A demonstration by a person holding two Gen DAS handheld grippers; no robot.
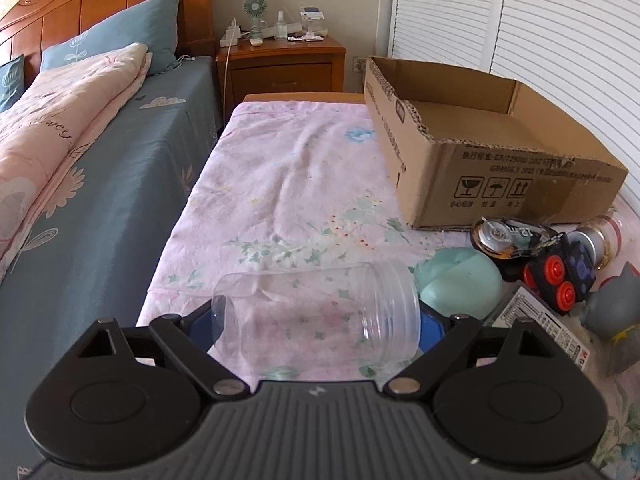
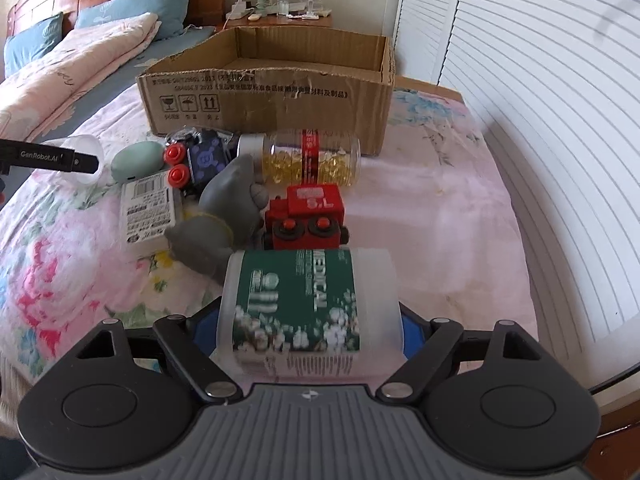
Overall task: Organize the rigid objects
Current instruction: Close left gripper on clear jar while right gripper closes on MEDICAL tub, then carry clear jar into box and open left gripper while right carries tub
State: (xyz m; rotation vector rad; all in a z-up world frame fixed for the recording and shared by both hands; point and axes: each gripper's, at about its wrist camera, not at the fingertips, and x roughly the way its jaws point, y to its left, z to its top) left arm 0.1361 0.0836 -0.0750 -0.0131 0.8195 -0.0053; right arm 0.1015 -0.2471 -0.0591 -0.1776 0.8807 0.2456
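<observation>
Cardboard, brown and open-topped, the box (image 2: 264,92) waits at the far end of the pink floral cloth (image 1: 296,168). The right gripper (image 2: 308,320) brackets a green-labelled medical tub (image 2: 304,304) lying sideways; whether its pads press yet, I cannot tell. The left gripper (image 1: 320,320) likewise straddles a clear plastic jar (image 1: 316,312); contact unclear. Both look slippery: I'd squeeze at mid-body, firmly, before lifting either toward the box.
</observation>
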